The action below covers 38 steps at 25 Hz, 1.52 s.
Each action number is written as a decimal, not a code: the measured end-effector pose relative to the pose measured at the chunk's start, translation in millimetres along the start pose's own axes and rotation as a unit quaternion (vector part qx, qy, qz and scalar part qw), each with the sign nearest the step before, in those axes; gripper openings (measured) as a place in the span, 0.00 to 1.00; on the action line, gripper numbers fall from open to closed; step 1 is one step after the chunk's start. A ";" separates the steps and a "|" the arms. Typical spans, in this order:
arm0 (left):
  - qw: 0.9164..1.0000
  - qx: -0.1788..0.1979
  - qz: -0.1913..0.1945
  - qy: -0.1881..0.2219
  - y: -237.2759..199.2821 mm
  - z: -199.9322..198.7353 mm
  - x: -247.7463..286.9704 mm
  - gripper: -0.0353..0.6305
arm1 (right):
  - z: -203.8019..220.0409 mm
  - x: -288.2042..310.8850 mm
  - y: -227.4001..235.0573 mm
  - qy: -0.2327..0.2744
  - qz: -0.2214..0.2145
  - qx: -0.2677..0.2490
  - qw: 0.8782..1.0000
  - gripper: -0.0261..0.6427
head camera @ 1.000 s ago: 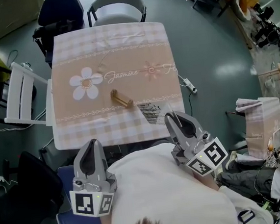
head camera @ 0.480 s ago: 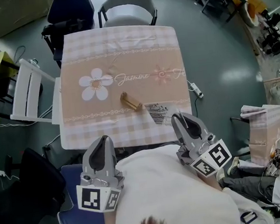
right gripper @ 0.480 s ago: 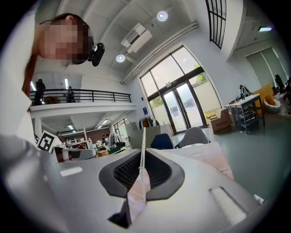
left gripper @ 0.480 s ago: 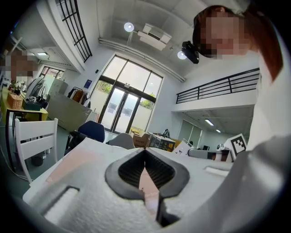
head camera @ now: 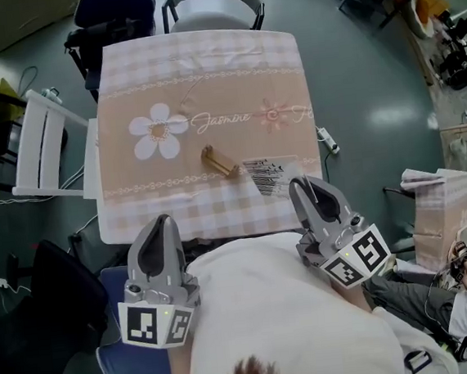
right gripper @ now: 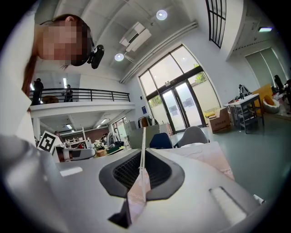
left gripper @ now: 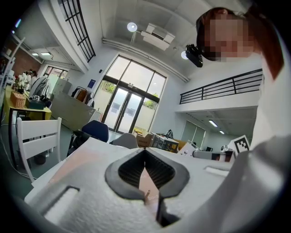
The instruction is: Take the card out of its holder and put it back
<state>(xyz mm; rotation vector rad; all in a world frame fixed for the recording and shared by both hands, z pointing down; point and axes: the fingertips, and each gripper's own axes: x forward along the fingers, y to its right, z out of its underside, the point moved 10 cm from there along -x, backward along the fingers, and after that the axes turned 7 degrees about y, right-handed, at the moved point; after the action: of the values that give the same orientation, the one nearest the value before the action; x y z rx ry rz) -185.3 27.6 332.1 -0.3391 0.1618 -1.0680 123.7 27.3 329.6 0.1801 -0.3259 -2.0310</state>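
Note:
A small wooden card holder (head camera: 220, 160) lies empty in the middle of the table (head camera: 198, 70), on its pink checked cloth. Just to its right, a white card (head camera: 268, 175) with a barcode hangs low over the cloth near the table's front right. My right gripper (head camera: 301, 185) is shut on the card's near edge. In the right gripper view the card (right gripper: 143, 136) stands edge-on between the jaws of that gripper (right gripper: 143, 154). My left gripper (head camera: 161, 222) hovers by the table's front edge, left of the holder, shut and holding nothing (left gripper: 145, 151).
A white slatted chair (head camera: 37, 147) stands against the table's left side. A grey chair (head camera: 212, 7) and a dark blue chair (head camera: 114, 13) are at the far side. A power strip (head camera: 325, 139) lies on the floor to the right. A seated person (head camera: 465, 291) is at the lower right.
The head view has shifted a little. The right gripper still holds the card just right of the holder, slightly farther over the table. The left gripper stays at the front edge.

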 end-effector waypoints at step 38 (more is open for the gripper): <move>0.999 -0.018 -0.035 0.010 -23.7 -4.9 -20.2 0.05 | 15.5 72.6 2.6 -0.036 -0.073 -0.086 0.993 0.06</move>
<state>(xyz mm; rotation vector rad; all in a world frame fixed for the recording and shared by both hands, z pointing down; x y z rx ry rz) -216.1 34.0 335.1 -0.3685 0.1880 -1.1383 88.2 -35.8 346.0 0.0250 -0.1846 -2.2030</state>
